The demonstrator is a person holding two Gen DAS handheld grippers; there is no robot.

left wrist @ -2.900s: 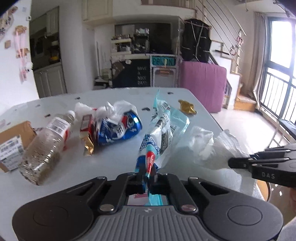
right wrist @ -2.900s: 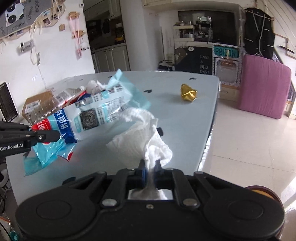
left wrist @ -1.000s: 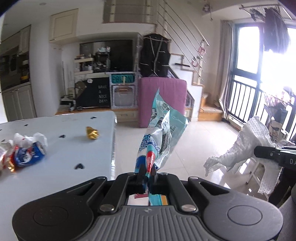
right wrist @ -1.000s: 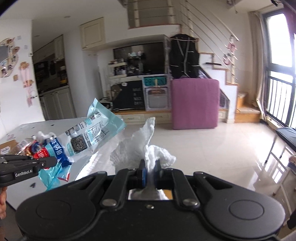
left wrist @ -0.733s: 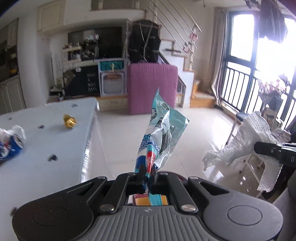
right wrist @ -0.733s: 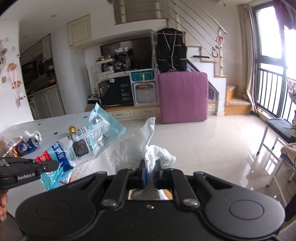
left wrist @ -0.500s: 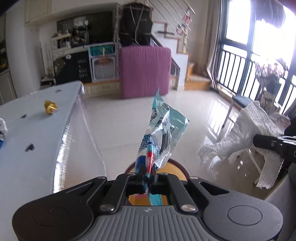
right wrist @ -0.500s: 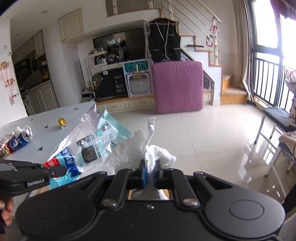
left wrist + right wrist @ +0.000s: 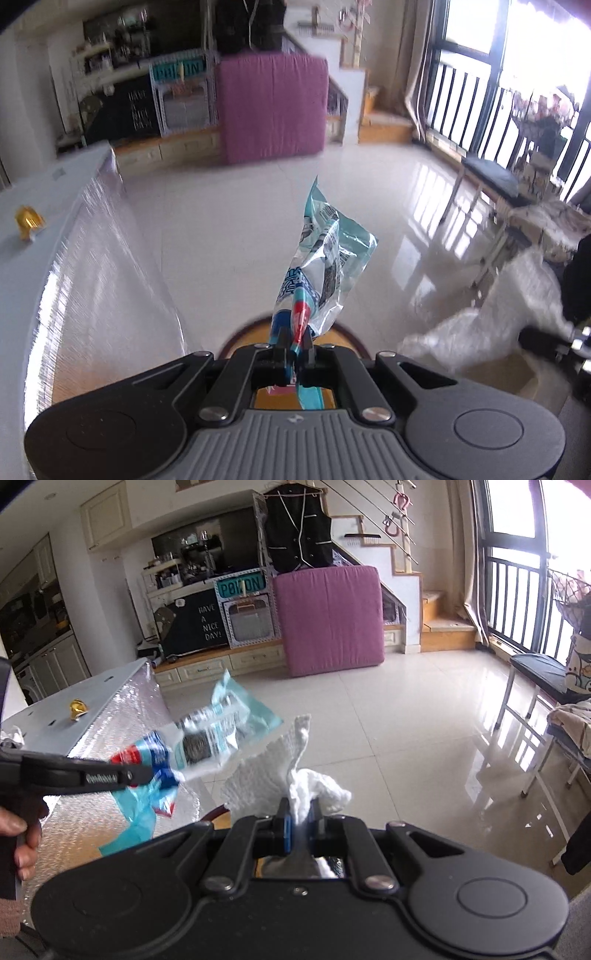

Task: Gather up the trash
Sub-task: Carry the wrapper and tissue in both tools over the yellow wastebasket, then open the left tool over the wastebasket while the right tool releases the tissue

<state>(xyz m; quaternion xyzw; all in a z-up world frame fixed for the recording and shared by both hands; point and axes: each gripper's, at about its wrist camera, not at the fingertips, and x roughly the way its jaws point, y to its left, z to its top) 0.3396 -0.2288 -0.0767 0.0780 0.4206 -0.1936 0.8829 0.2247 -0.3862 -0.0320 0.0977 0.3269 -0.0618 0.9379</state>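
My left gripper (image 9: 294, 338) is shut on a teal, blue and red plastic wrapper (image 9: 325, 258) that sticks up from its tips; the same wrapper (image 9: 207, 738) and left gripper (image 9: 142, 775) show at the left of the right wrist view. A crumpled white paper towel (image 9: 291, 779) is clamped in my shut right gripper (image 9: 299, 810). That towel (image 9: 506, 306) hangs blurred at the right of the left wrist view. Just beyond the left gripper, low on the floor, sits a round orange bin with a dark rim (image 9: 345, 336); only its far edge shows.
The grey table (image 9: 26, 266) with a bubble-wrapped side (image 9: 107, 280) runs along the left; a gold wrapper (image 9: 27, 221) lies on it. A purple mattress (image 9: 328, 620) leans by the stairs. A chair (image 9: 535, 672) stands by the window. A person's hand (image 9: 22, 834) holds the left gripper.
Both grippers have swung away from the table and dropped toward the floor, each keeping its trash. The orange bin has come into view below the left gripper.
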